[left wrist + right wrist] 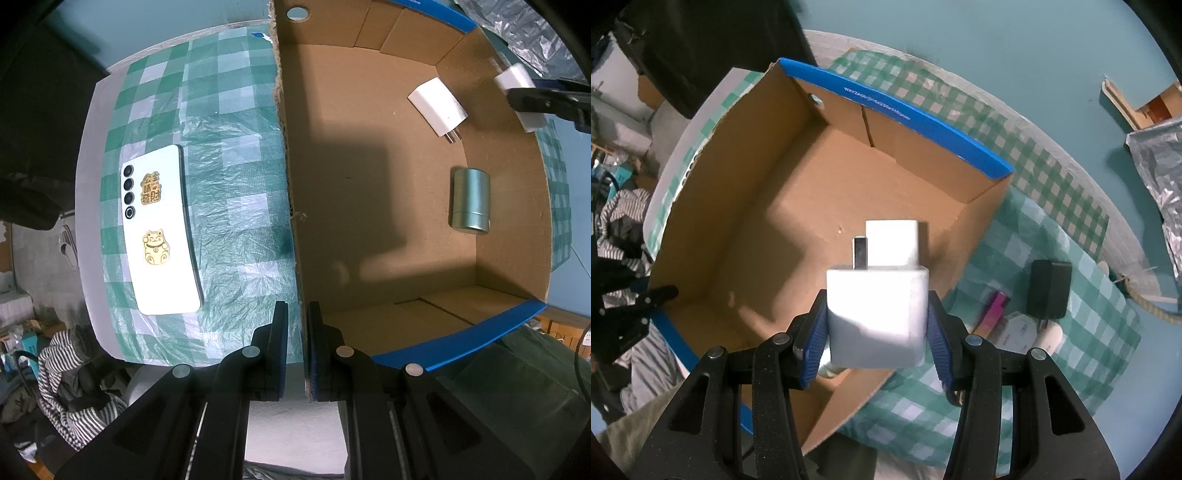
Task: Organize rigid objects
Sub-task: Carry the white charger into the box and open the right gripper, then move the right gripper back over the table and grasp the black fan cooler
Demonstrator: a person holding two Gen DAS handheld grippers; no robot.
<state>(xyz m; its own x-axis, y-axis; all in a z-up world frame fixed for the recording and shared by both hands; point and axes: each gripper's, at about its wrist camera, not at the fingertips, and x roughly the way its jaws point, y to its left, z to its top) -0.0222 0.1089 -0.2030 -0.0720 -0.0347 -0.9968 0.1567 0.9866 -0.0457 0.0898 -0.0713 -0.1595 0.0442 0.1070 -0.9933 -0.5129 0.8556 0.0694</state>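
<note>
Right hand-held gripper (877,325) pinching white charger (877,314) by flat sides over box (897,110) ahead; light, rigid, slick plastic w/ prongs fwd.

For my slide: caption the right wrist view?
Right gripper holds a white charger over the box.

White charger (877,317), brown box (369,221) with blue rim, green-checked worktop cloth (229,155), teal canister (470,200), white gold-stickered phone (159,229).
</note>
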